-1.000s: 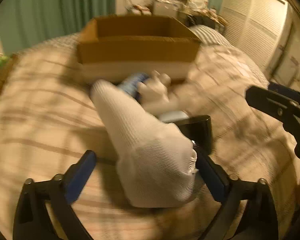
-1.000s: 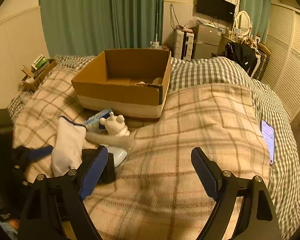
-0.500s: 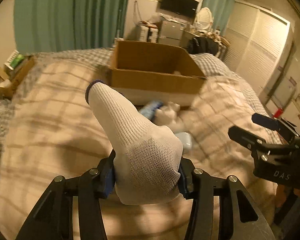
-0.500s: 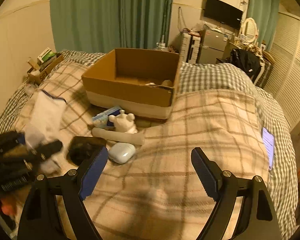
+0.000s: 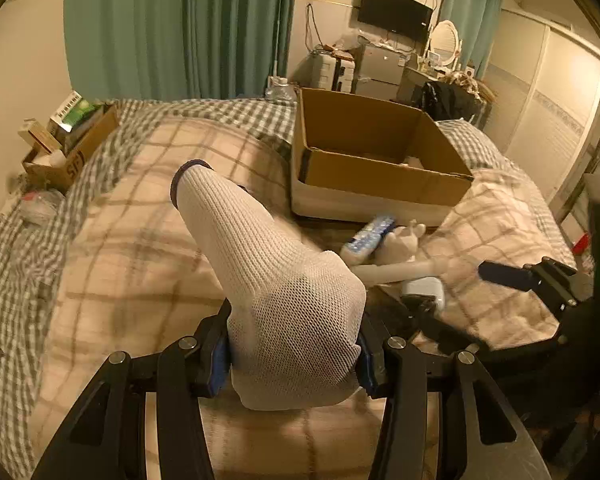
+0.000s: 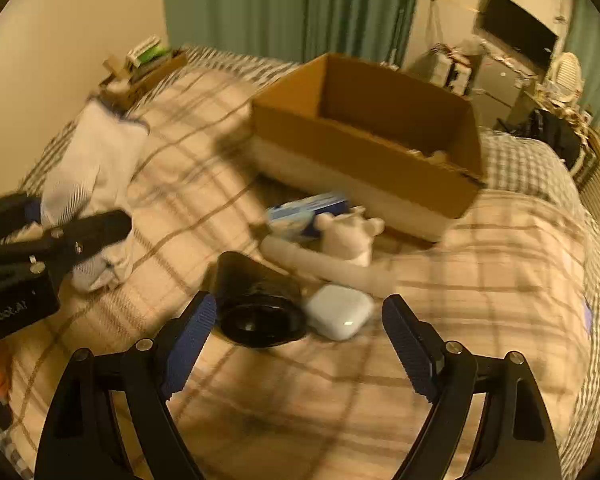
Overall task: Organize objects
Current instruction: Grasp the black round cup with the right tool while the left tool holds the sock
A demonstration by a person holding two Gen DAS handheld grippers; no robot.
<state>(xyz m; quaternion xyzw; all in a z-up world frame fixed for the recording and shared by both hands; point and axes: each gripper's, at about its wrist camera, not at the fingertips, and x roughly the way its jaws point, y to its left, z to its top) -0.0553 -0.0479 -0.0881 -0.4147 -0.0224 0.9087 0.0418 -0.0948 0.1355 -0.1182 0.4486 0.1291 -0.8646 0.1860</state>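
Observation:
My left gripper (image 5: 294, 354) is shut on a white sock (image 5: 276, 288) with a dark cuff, held above the plaid bed; the sock also shows in the right wrist view (image 6: 96, 184). An open cardboard box (image 5: 380, 160) sits on the bed ahead, and also shows in the right wrist view (image 6: 364, 136). My right gripper (image 6: 296, 336) is open and empty, low over a black cup-shaped object (image 6: 256, 300) and a white earbud case (image 6: 338, 311). Beyond them lie a white figurine (image 6: 350, 236), a white tube (image 6: 324, 266) and a blue packet (image 6: 306, 212).
A small carton of clutter (image 5: 68, 140) stands at the bed's left edge. A phone lies at the bed's right edge (image 6: 587, 314). Green curtains, a TV (image 5: 396, 14) and a dresser stand behind the bed. The plaid blanket (image 6: 480, 280) spreads to the right.
My left gripper has lifted the sock higher and turned left. My right gripper has moved down and left toward the black object and earbud case.

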